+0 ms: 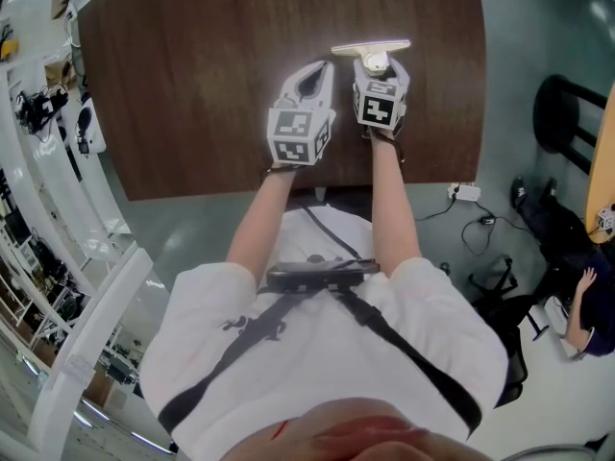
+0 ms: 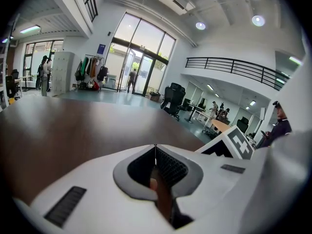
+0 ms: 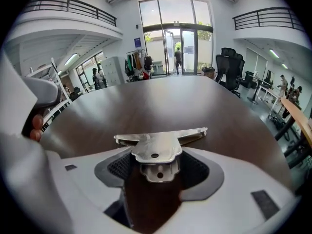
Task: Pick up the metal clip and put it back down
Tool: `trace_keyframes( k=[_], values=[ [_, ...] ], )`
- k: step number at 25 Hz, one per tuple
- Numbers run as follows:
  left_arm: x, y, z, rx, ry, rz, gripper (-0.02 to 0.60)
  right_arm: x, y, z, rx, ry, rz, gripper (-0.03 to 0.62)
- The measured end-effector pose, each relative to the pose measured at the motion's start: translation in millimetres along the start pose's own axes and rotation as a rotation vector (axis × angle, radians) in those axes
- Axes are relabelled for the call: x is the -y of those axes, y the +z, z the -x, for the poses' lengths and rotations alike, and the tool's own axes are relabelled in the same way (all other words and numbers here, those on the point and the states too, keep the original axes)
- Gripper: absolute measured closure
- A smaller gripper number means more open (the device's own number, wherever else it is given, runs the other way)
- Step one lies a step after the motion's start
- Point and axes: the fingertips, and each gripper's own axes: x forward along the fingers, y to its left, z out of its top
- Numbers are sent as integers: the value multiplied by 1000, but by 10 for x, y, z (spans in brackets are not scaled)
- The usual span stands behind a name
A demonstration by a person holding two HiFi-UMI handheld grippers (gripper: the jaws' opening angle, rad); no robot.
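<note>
The metal clip (image 1: 371,46) is a silver bulldog clip lying on the brown table (image 1: 192,84), its long blade pointing away from me. In the right gripper view its stacked handles (image 3: 155,154) sit between the jaws of my right gripper (image 3: 156,172), which stand wide; the pads flank the handles without visibly pressing on them. My right gripper (image 1: 378,65) sits low over the table just behind the clip. Just to its left, my left gripper (image 1: 315,73) is shut, and in its own view the left gripper (image 2: 155,152) shows pads meeting in a thin line with nothing held.
The table's near edge (image 1: 288,192) runs just behind both grippers, and bare wood (image 3: 161,101) stretches ahead of the clip. Off the table to the right are office chairs (image 1: 567,113), floor cables (image 1: 471,224) and a seated person (image 1: 591,305).
</note>
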Motion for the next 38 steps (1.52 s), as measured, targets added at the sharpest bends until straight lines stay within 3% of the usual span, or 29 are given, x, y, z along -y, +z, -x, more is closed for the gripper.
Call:
trace_keyframes(
  k=[10, 16, 27, 38],
  values=[
    [30, 152, 365, 59, -11, 13, 568, -1, 37, 408, 42, -66, -22, 298],
    [-24, 380, 787, 135, -18, 20, 568, -255, 243, 1010, 169, -34, -64, 298],
    [61, 1115, 1687, 347, -77, -63, 568, -850, 1008, 2217, 459, -12, -20, 298],
    [177, 1567, 2415, 500, -127, -135, 568, -1302, 1508, 3343, 740, 9, -6, 298]
  ],
)
